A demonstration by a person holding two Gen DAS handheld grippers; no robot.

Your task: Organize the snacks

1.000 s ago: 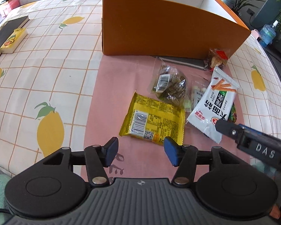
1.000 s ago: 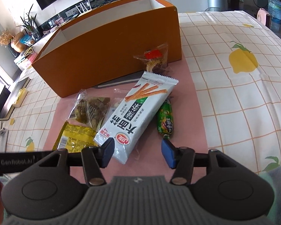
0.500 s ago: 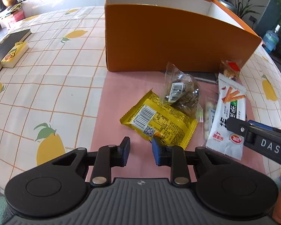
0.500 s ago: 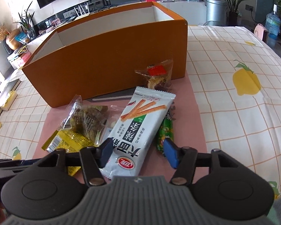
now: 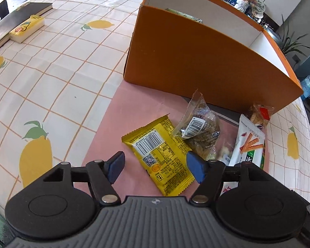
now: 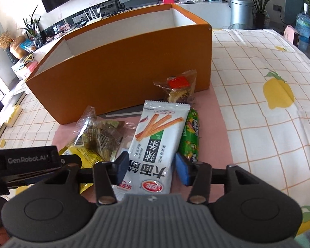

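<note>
Several snack packs lie on a pink mat (image 5: 122,111) in front of an orange box (image 5: 206,70). My left gripper (image 5: 155,167) is open, its blue pads on either side of the near end of a yellow packet (image 5: 161,150). My right gripper (image 6: 153,168) is open around the near end of a white noodle-stick pack (image 6: 157,140). A clear pack of dark snacks (image 5: 200,132) lies between them. A green pack (image 6: 191,138) lies right of the white pack. A clear pack with a red label (image 6: 178,88) leans by the box (image 6: 122,70).
The table has a lemon-print checked cloth (image 5: 51,66). A black book (image 5: 16,20) and a yellow-white box (image 5: 26,31) lie at the far left. A grey flat item (image 6: 122,113) lies under the box's front edge. The left gripper's body (image 6: 24,163) shows left in the right wrist view.
My left gripper narrowed, then opened wide again around the yellow packet's near end. My right gripper moved forward so its open fingers now straddle the white pack.
</note>
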